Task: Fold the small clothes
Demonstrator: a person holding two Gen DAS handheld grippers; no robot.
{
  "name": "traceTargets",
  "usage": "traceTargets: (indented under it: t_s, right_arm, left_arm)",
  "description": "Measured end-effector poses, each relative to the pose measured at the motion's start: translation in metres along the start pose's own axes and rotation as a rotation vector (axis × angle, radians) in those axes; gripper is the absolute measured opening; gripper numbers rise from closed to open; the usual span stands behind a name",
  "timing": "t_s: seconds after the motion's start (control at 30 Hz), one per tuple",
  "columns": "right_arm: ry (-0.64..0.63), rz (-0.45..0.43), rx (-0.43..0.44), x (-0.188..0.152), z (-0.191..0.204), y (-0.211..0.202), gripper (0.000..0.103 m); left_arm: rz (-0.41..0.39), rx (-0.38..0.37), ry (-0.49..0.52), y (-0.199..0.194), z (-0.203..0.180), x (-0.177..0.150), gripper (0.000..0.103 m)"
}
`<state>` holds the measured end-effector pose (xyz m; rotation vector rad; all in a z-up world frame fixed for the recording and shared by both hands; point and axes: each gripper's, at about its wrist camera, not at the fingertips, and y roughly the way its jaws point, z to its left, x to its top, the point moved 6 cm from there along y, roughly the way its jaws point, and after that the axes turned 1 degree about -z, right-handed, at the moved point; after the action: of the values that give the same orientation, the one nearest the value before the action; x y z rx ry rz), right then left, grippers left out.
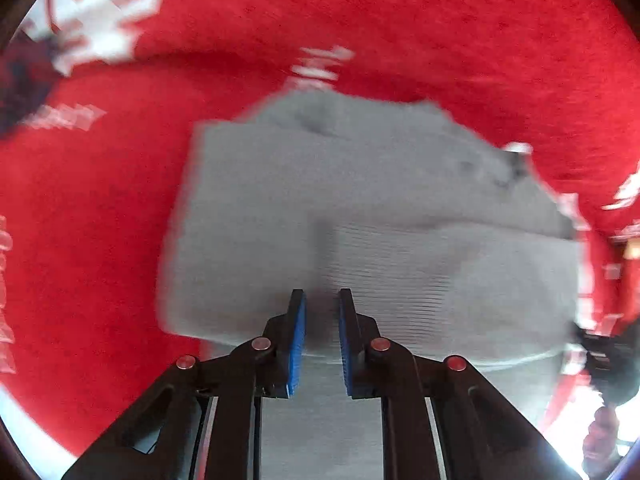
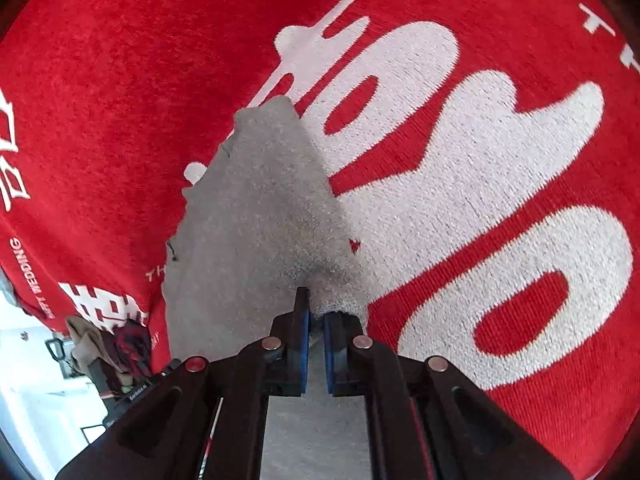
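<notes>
A small grey knitted garment [image 1: 360, 208] lies on a red blanket [image 1: 360, 20] with white lettering. In the left wrist view it is folded over, with a ribbed band toward me. My left gripper [image 1: 322, 300] hovers at the garment's near edge; its blue pads [image 1: 298, 336] stand a little apart with no cloth between them. In the right wrist view the garment [image 2: 256, 216] runs away from me. My right gripper [image 2: 316, 312] is shut on the garment's near corner, which bunches between the blue pads [image 2: 305, 340].
The red blanket [image 2: 120, 80] covers the whole surface, with large white letters [image 2: 460, 200] to the right. A heap of other clothes [image 2: 116, 344] lies at the blanket's left edge. The other gripper [image 1: 604, 356] shows at the right edge of the left wrist view.
</notes>
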<state>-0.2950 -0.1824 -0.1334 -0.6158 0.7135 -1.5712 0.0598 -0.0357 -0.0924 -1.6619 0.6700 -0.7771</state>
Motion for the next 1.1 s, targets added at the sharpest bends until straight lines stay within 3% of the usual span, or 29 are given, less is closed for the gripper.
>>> traceTargets:
  t_s: [0.13, 0.27, 0.37, 0.47, 0.57, 0.63, 0.77, 0.97, 1.1]
  right_arm:
    - [-0.067, 0.032, -0.08, -0.014, 0.015, -0.004, 0.016]
    - [-0.22, -0.035, -0.189, -0.015, 0.036, -0.027, 0.017]
    - [-0.255, -0.081, -0.225, -0.001, 0.044, -0.032, 0.017]
    - [-0.287, -0.047, -0.232, 0.009, 0.048, -0.014, 0.017]
    - [-0.365, 0.019, -0.347, 0.005, 0.039, 0.01, 0.011]
    - [-0.389, -0.011, -0.327, 0.006, 0.036, 0.008, 0.009]
    - [-0.308, -0.026, -0.27, 0.006, 0.028, -0.004, 0.01]
    - [-0.306, -0.032, -0.256, -0.003, 0.047, -0.017, 0.022]
    - [-0.325, -0.02, -0.247, -0.014, 0.06, -0.017, 0.05]
  left_arm:
    - [-0.015, 0.049, 0.01, -0.018, 0.018, 0.005, 0.018]
    - [-0.05, 0.041, 0.065, -0.032, 0.001, 0.01, 0.018]
    - [-0.048, 0.034, 0.096, -0.026, -0.018, 0.009, 0.018]
    - [-0.003, 0.087, 0.132, 0.001, -0.033, 0.006, 0.018]
    - [-0.018, 0.124, 0.147, 0.013, -0.032, 0.001, 0.019]
    - [-0.01, 0.126, 0.15, 0.011, -0.032, 0.001, 0.019]
    - [0.008, 0.143, 0.142, 0.007, -0.027, -0.001, 0.019]
    - [0.038, 0.164, 0.122, -0.002, -0.021, -0.007, 0.019]
    - [0.048, 0.154, 0.091, -0.003, -0.023, -0.009, 0.019]
